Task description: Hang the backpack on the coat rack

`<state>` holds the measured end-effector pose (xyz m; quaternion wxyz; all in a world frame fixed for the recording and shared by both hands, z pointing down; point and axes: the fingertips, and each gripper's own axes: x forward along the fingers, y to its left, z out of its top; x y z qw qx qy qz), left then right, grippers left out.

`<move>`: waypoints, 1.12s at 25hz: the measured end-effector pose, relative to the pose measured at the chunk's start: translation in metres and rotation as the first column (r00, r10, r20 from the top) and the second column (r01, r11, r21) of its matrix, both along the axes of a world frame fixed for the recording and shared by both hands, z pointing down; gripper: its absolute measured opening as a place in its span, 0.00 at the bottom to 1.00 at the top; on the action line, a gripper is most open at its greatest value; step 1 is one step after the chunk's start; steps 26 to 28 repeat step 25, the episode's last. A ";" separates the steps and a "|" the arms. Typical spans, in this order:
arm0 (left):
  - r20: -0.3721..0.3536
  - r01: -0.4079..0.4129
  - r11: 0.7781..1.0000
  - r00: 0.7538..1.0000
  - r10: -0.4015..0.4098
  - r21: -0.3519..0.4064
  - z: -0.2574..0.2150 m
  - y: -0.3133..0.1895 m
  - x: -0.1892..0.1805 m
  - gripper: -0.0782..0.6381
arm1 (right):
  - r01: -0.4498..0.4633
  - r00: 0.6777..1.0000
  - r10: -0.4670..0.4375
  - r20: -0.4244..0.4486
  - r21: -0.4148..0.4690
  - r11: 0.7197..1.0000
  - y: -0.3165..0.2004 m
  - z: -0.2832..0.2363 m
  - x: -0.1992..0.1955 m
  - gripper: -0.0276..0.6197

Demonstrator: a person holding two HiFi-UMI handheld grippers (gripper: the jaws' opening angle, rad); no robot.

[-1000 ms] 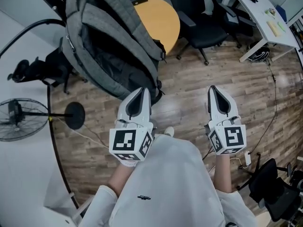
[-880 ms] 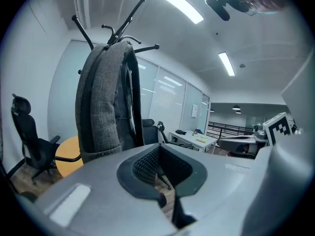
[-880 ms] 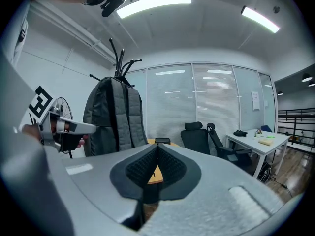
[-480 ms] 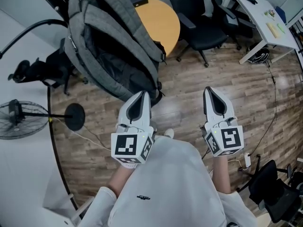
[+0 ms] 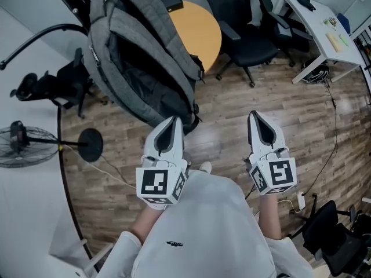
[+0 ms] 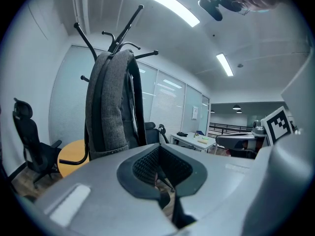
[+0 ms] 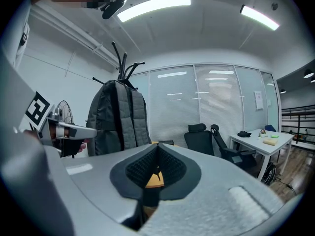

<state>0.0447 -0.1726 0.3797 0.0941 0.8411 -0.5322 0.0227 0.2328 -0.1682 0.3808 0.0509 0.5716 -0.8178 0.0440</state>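
The grey backpack (image 5: 145,57) hangs upright on the black coat rack (image 6: 116,44), whose prongs stick out above its top; it also shows in the left gripper view (image 6: 110,107) and the right gripper view (image 7: 118,117). My left gripper (image 5: 173,121) is shut and empty, its tip just short of the backpack's lower edge in the head view. Off to the right, my right gripper (image 5: 255,117) is shut and empty over the wooden floor, apart from the bag. The rack's base is hidden behind the backpack.
A round orange table (image 5: 200,28) stands behind the backpack, with black office chairs (image 5: 249,39) beside it. A white desk (image 5: 324,28) is at the far right. A standing fan (image 5: 17,146) and another black chair (image 5: 52,86) are at the left. Cables lie on the floor.
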 end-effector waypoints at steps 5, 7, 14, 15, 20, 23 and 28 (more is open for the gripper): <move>0.001 -0.008 1.000 1.000 0.008 -0.009 0.002 0.000 0.003 0.13 | 0.000 1.000 0.000 0.001 -0.004 1.000 -0.001 0.000 0.000 0.04; 0.001 -0.012 1.000 1.000 0.012 -0.009 0.002 0.000 0.005 0.13 | -0.002 1.000 0.002 0.003 -0.004 1.000 -0.001 0.000 0.001 0.04; 0.003 0.001 1.000 1.000 -0.001 -0.008 0.001 -0.001 0.000 0.13 | 0.000 1.000 0.000 0.000 -0.008 1.000 -0.001 0.001 0.001 0.04; 0.003 0.004 1.000 1.000 -0.004 -0.006 0.001 -0.001 -0.001 0.13 | 0.001 1.000 0.000 0.000 -0.007 1.000 -0.001 0.001 0.001 0.04; -0.001 0.012 1.000 1.000 -0.012 -0.008 0.000 0.001 -0.002 0.13 | 0.011 1.000 -0.011 0.003 -0.009 1.000 -0.001 0.002 -0.003 0.04; -0.003 0.015 1.000 1.000 -0.015 -0.013 0.000 0.003 -0.003 0.13 | 0.018 1.000 -0.018 0.004 -0.011 1.000 0.000 0.003 -0.005 0.04; -0.005 0.017 1.000 1.000 -0.017 -0.014 0.001 0.003 -0.004 0.13 | 0.023 1.000 -0.023 0.010 -0.013 1.000 0.000 0.003 -0.007 0.04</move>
